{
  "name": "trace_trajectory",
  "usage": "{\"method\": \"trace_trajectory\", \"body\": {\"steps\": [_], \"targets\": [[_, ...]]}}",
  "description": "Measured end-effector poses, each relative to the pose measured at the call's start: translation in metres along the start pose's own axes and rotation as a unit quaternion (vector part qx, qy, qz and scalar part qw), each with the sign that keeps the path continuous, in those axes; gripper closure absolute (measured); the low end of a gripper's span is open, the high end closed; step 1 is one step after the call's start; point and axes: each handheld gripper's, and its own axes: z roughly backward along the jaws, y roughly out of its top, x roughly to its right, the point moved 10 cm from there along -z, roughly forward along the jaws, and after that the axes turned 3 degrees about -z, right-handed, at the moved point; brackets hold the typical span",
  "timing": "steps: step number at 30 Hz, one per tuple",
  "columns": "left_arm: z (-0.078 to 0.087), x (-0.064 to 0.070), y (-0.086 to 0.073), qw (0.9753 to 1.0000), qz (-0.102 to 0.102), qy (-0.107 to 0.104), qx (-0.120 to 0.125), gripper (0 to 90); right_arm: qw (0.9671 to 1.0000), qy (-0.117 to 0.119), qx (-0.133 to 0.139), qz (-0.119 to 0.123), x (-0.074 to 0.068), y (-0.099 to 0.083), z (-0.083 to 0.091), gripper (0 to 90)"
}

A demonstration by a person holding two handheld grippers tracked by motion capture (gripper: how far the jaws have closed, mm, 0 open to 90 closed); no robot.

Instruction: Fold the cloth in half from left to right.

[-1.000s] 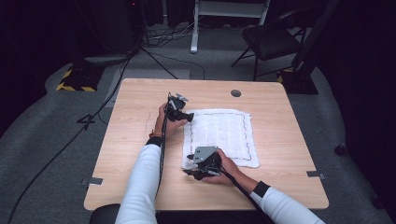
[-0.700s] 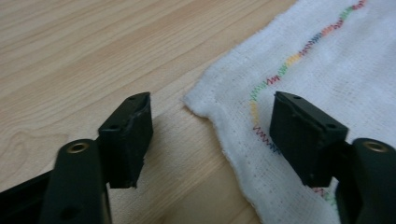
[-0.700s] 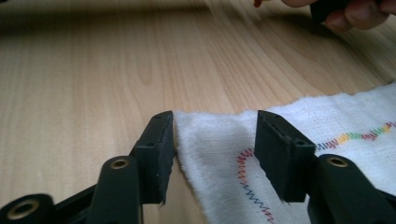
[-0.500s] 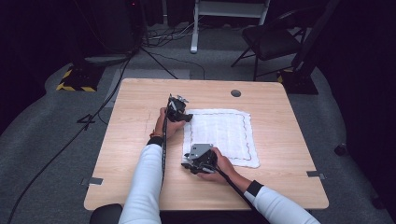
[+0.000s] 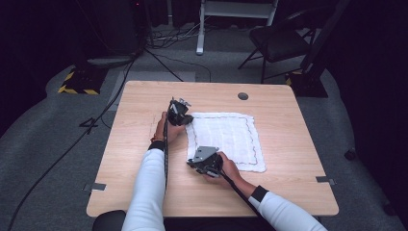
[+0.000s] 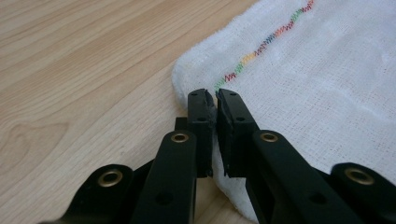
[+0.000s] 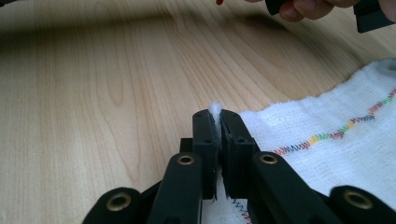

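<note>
A white cloth (image 5: 226,137) with a multicolour stitched border lies flat on the wooden table (image 5: 293,192). My left gripper (image 5: 185,119) is at the cloth's far left corner. In the left gripper view its jaws (image 6: 212,95) are shut on the cloth's edge (image 6: 303,79), right by the stitching. My right gripper (image 5: 193,161) is at the near left corner. In the right gripper view it (image 7: 215,114) is shut on the cloth (image 7: 336,154), and a white tuft pokes out between the tips. A hand and part of the other gripper (image 7: 369,14) show at the top right of that view.
A round dark grommet (image 5: 243,96) sits in the tabletop near its far edge. Bare wood lies left of the cloth and along the near edge. On the floor beyond the table are a chair (image 5: 279,43), cables and a yellow-black striped base (image 5: 77,82).
My right gripper has shifted a little to the left, onto the cloth's near left corner. The left gripper has stayed at the far left corner.
</note>
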Motion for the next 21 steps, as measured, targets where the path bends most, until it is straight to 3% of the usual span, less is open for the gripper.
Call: {"method": "trace_trajectory", "body": {"steps": [7, 17, 21], "targets": [[0.022, -0.007, -0.003, 0.9999, -0.012, 0.008, 0.008, 85.1, 0.9999, 0.001, -0.001, 0.014, -0.007, 0.013, -0.003, 86.5], [0.047, -0.023, -0.012, 0.9995, 0.007, 0.016, 0.026, 85.1, 0.9996, 0.003, 0.006, 0.026, -0.015, 0.03, -0.005, 86.6], [0.053, -0.024, -0.01, 0.9995, -0.001, 0.017, 0.026, 85.1, 0.9995, 0.002, 0.013, 0.028, -0.016, 0.037, -0.004, 86.5]]}}
